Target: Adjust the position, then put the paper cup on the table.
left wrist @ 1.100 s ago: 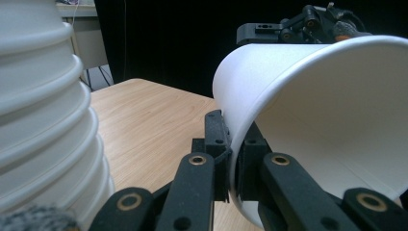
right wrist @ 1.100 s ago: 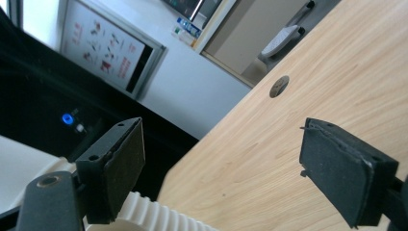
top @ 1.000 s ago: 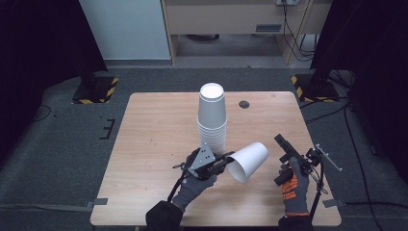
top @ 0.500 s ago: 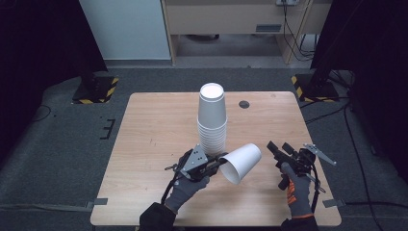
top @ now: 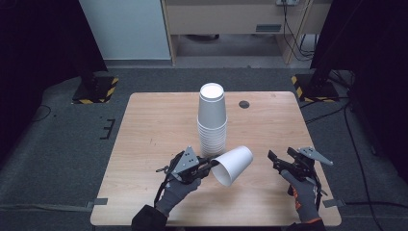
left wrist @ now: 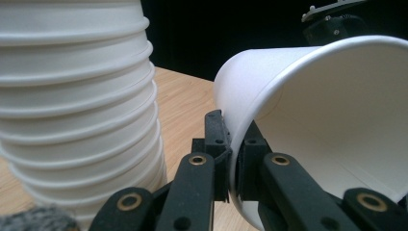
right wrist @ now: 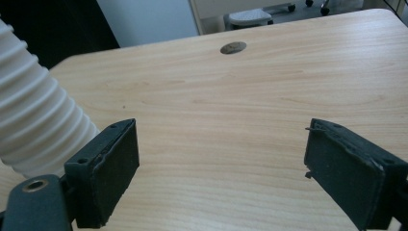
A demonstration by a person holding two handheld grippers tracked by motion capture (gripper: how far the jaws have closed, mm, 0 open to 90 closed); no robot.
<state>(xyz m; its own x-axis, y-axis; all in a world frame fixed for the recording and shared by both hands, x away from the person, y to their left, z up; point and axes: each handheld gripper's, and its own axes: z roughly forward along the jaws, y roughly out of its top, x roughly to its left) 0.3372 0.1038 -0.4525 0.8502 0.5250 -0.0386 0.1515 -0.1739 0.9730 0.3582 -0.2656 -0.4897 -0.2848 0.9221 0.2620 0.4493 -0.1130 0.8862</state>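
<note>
White foam, thin and very light by the look of it, makes up the single cup point(top: 234, 164) that we hold tipped on its side above the wooden table point(top: 154, 125), its open mouth facing down toward us, just in front of the tall stack of upturned cups point(top: 212, 120). Our left gripper point(top: 208, 167) is clamped on the cup's rim, one jaw inside the wall and one outside, as the left gripper view shows closely point(left wrist: 230, 159).

We judge the cup nearly weightless but easily crushed: its wall would dent or crack under a hard pinch. The rolled rim is the stiffest part, so the lip is the sensible place to hold it. The smooth surface may slip if the grip loosens, and the stack beside it looks easy to topple with a nudge.

Our right gripper point(top: 279, 162) hovers well to the right of the cup, jaws spread wide apart with nothing between them.
</note>
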